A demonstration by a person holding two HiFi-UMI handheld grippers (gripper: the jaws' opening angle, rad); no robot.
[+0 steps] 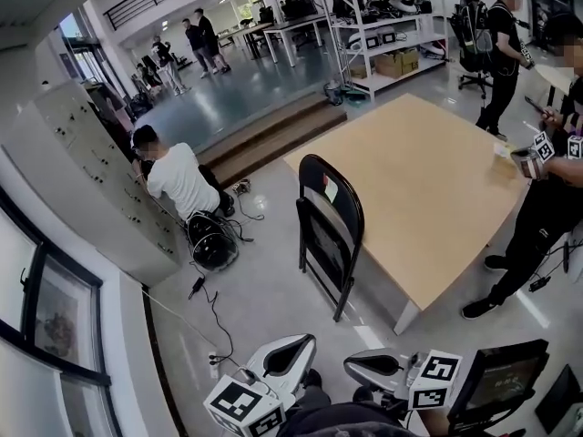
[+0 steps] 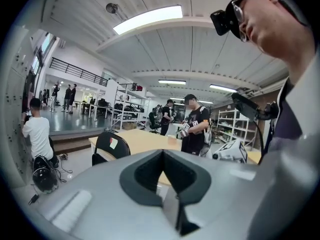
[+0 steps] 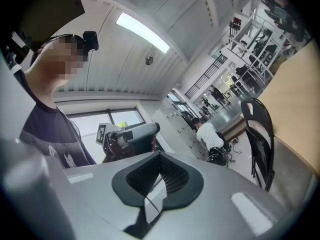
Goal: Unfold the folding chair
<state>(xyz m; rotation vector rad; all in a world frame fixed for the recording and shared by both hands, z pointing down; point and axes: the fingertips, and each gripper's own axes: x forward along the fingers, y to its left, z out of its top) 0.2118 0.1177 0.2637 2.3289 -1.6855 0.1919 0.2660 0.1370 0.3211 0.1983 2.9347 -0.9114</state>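
**Item 1.** Black metal folding chair with a rounded back [image 1: 330, 235] [image 2: 111, 146] [image 3: 260, 139]. It stood upright and folded on the grey floor, just beside the edge of the table. Whether it touched the table could not be told. A small pale sticker showed on its backrest.

**Item 2.** Large light-wood rectangular table on white legs [image 1: 428, 189] [image 2: 145, 140] [image 3: 300, 99]. It stood behind the chair.

**Item 3.** Left gripper, white-bodied with a marker cube [image 1: 290, 353] [image 2: 162, 154]. It sat low in the head view, well apart from the chair. Its jaws were clenched together with nothing between them.

**Item 4.** Right gripper of the same build [image 1: 373, 367] [image 3: 160, 158]. It sat beside the left one, also well apart from the chair. Its jaws were pressed together and empty.

**Item 5.** Person in a white shirt [image 1: 179, 180]. This person crouched at the grey locker bank [image 1: 91, 171], with a black round bag [image 1: 211, 240] and cables on the floor nearby.

**Item 6.** Person in black clothing [image 1: 547, 203]. This person stood at the table's far right side, holding marker-cubed devices.
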